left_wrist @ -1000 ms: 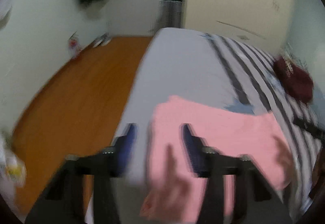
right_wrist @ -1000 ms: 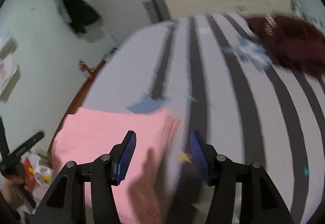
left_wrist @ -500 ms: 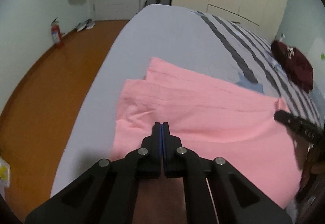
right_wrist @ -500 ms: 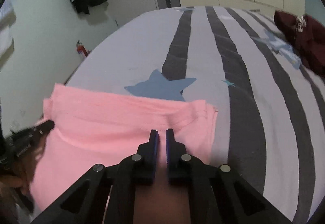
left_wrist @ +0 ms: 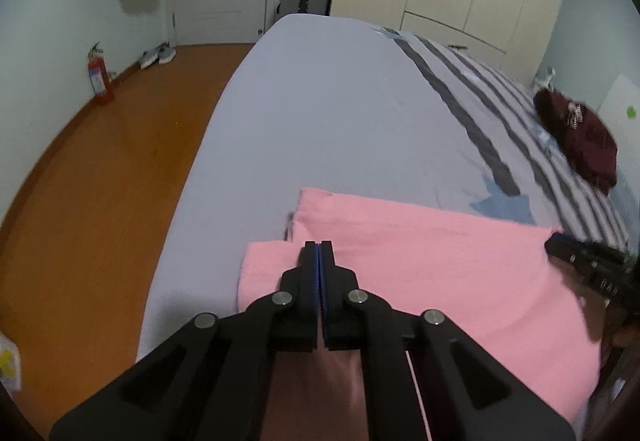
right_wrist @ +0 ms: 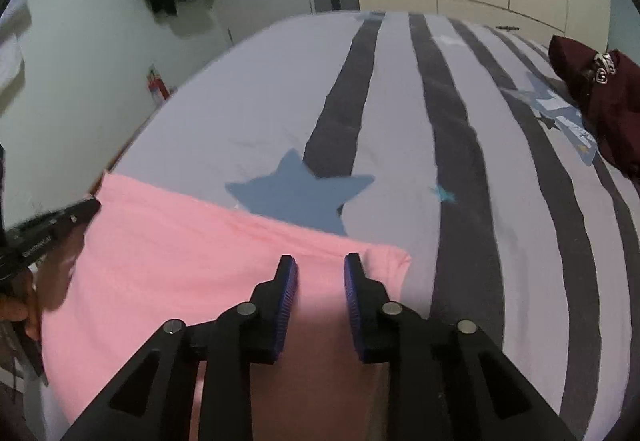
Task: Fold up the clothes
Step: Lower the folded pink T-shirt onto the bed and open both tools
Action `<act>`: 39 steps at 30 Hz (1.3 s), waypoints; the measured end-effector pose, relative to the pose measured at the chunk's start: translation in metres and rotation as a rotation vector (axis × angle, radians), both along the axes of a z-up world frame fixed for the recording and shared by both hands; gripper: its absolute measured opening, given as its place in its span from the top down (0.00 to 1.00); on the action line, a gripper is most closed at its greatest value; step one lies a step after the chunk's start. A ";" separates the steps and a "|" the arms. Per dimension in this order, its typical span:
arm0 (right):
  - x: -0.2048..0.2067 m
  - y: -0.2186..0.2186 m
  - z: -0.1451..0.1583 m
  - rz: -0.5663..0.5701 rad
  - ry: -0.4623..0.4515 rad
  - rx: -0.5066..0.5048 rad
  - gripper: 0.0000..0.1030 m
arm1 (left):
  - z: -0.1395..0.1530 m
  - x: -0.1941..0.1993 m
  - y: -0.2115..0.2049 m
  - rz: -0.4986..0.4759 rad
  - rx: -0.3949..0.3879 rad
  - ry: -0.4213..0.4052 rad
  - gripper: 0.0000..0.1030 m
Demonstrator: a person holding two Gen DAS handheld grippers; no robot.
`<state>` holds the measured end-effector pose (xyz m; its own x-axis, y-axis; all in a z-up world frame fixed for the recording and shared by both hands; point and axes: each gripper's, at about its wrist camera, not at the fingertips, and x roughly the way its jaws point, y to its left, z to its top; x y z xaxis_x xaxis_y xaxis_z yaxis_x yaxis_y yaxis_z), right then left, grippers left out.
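A: Where is the pink garment (left_wrist: 432,265)?

B: Folded on the near edge of the bed (left_wrist: 340,113), under both tongs.

A: The left tongs (left_wrist: 319,253)?

B: Pressed together over the cloth's left end, where one layer overlaps another. Whether a fold is pinched between the pads, I cannot tell.

A: The right tongs (right_wrist: 320,273)?

B: Slightly spread, jaws just been opening, above the garment's right corner; pink cloth shows in the gap, and the pads do not press it. A blue star (right_wrist: 300,197) on the sheet lies just beyond.
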<state>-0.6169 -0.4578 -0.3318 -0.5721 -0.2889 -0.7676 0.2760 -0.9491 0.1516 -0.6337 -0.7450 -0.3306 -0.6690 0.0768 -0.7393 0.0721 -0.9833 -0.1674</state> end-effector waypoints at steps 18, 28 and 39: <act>0.145 0.004 0.036 0.099 0.082 -0.033 0.78 | 0.021 0.164 0.049 -0.071 -0.059 0.026 0.88; 0.145 0.028 0.011 0.046 0.040 -0.033 0.73 | 0.012 0.165 0.039 0.002 -0.095 -0.018 0.91; 0.091 0.017 0.015 0.024 0.020 -0.039 0.72 | -0.008 0.114 0.019 0.033 -0.095 -0.059 0.86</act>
<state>-0.5256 -0.4413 -0.3169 -0.5796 -0.3316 -0.7444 0.3015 -0.9359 0.1822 -0.5201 -0.7256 -0.3386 -0.6252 -0.0168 -0.7803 0.1121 -0.9913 -0.0685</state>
